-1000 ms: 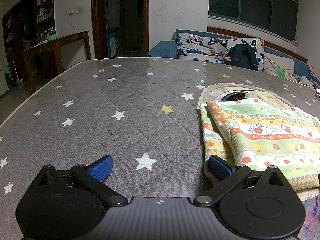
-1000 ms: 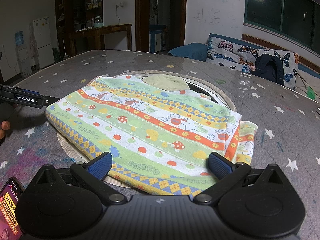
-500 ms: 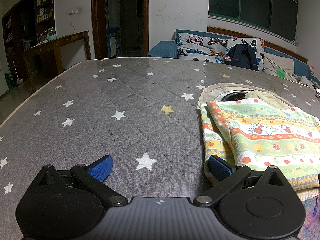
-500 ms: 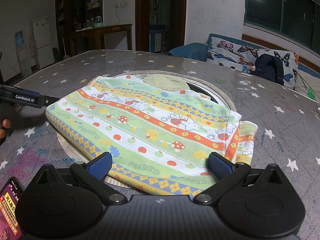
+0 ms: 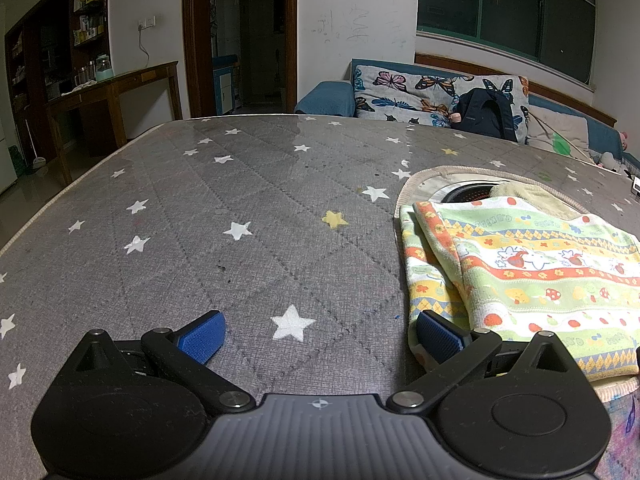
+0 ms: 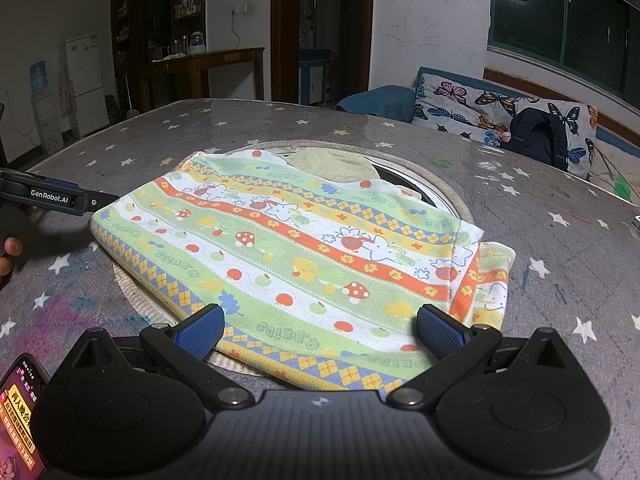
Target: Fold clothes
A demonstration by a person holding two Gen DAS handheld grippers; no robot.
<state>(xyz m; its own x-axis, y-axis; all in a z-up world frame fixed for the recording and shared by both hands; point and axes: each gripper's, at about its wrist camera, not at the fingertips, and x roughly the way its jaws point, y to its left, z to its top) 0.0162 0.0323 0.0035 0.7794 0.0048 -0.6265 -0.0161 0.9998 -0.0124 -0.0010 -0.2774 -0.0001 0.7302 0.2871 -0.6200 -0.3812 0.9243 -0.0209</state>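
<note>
Still nothing has shifted since the earlier frames. Folded, the garment (image 6: 304, 264) lies on the table (image 5: 240, 240), over a round mat (image 5: 424, 184). Left gripper (image 5: 320, 334) sits spread wide at the garment's left edge, holding nothing; right gripper (image 6: 320, 330) stays equally wide at its near edge, empty too.

The black arm of the left gripper (image 6: 56, 199), seen from the right wrist view, carries white lettering "GenRobot.AI". The striped green, orange and yellow printed cloth (image 6: 288, 256) bears repeated small lettering, too blurred to read. The phone screen (image 6: 18, 420) shows Chinese characters, not legible.
</note>
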